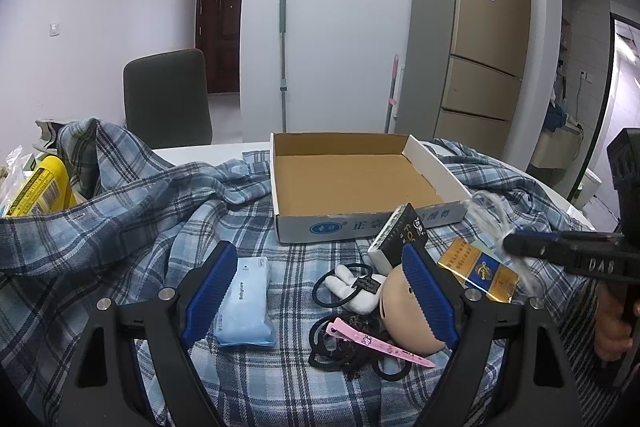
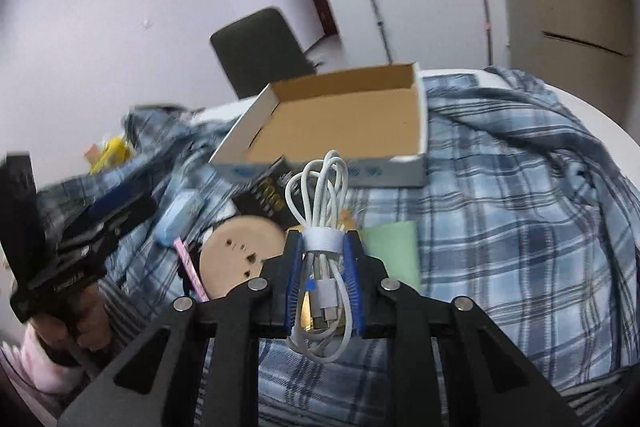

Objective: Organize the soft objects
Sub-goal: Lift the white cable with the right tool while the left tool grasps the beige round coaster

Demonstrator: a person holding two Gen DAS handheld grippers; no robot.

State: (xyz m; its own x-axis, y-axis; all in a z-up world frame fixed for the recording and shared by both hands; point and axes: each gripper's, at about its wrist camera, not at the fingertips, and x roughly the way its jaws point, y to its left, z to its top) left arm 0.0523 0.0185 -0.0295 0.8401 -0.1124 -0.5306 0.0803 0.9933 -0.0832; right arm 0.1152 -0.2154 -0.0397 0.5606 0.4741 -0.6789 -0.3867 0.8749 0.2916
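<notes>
The right hand-held gripper (image 2: 321, 251) is clamped on a bundled white cable (image 2: 320, 195), lifted above the plaid cloth (image 2: 520, 227) just near of the empty cardboard box (image 2: 340, 131). The left hand-held gripper (image 1: 320, 267) stands wide, holding nothing, over a blue tissue pack (image 1: 244, 301), plush toy (image 1: 356, 287) and hair ties (image 1: 340, 351).

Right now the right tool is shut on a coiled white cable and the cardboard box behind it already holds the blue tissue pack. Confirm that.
Not quite. The right tool is shut on the coiled white cable, but the cardboard box holds nothing; the left wrist view shows the blue tissue pack on the plaid cloth.
</notes>
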